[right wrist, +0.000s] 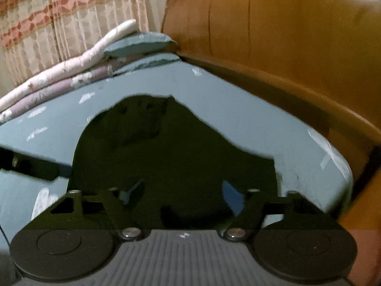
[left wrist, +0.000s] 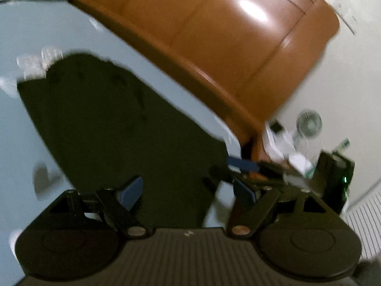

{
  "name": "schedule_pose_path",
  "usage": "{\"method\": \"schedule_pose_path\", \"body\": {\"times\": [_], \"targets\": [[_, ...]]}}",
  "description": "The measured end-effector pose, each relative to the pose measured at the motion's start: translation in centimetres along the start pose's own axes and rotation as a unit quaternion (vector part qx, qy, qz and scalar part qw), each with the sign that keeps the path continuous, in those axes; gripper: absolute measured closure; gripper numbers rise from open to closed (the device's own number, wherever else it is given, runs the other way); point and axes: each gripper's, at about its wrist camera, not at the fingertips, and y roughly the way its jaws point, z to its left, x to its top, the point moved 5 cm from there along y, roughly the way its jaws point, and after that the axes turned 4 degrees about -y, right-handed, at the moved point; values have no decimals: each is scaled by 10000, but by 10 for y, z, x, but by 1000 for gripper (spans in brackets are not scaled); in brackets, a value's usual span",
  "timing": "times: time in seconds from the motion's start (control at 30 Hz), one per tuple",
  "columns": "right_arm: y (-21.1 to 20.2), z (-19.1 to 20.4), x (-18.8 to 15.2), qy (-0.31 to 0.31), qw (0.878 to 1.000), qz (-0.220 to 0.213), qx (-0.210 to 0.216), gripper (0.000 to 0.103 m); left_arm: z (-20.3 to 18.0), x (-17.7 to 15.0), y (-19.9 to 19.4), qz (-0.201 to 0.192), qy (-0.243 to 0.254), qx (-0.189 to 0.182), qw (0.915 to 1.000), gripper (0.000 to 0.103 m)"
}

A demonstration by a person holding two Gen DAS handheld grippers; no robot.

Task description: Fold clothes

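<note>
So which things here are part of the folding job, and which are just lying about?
Part of the job:
dark garment, spread on the bed
left gripper, open
right gripper, open

Just lying about:
bed sheet
headboard
folded quilts
pillow
curtain
small fan

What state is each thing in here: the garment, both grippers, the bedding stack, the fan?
Dark garment: spread flat on the light blue bedsheet, not held.
Left gripper: open, over the garment.
Right gripper: open, over the garment.
Folded quilts: stacked by the wooden headboard.
Pillows: lying on that stack.
Small fan: too blurred to tell whether it runs.
</note>
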Motion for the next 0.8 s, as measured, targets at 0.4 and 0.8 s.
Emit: {"method": "schedule_pose_path", "body": {"times": [0.4, 0.8], "targets": [[119, 8, 63, -588, 9968, 409, 366, 82, 61, 25, 33, -338, -714, 382, 9961, 20], [50, -17, 38, 44, 9997, 168, -160, 72, 21, 46, 50, -257, -104, 195, 9994, 20]]}}
